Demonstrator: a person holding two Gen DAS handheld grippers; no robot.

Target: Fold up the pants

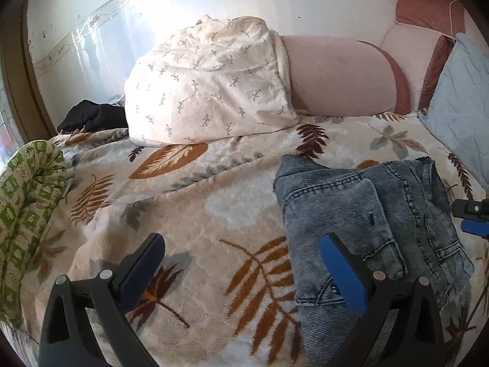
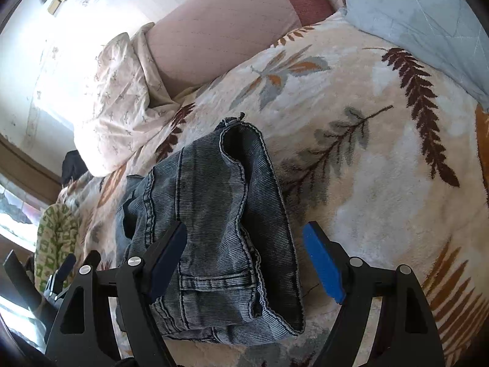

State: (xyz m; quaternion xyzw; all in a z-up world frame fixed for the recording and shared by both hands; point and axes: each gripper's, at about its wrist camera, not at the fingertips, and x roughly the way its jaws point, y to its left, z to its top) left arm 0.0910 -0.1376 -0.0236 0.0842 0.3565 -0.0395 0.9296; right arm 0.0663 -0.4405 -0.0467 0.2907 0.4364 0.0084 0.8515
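Observation:
Grey-blue washed jeans (image 1: 351, 214) lie folded into a compact bundle on the leaf-patterned blanket (image 1: 214, 214). My left gripper (image 1: 241, 240) stands wide open just left of the bundle. Nothing is between its fingers, and its blue right pad (image 1: 342, 275) overlaps the jeans' left edge. In the right wrist view the jeans (image 2: 214, 198) lie below my right gripper (image 2: 244, 226). It is open and straddles the bundle's near end without pressing on it. The right gripper's tip (image 1: 470, 214) shows at the left view's right edge. The left gripper (image 2: 61, 272) shows low left in the right view.
A white sprigged duvet (image 1: 207, 82) and a pink bolster (image 1: 336, 76) lie against the far wall. A pale blue quilted pillow (image 1: 458, 98) is at the right. A green patterned cloth (image 1: 27, 208) lies at the left edge, with a black garment (image 1: 91, 116) behind it.

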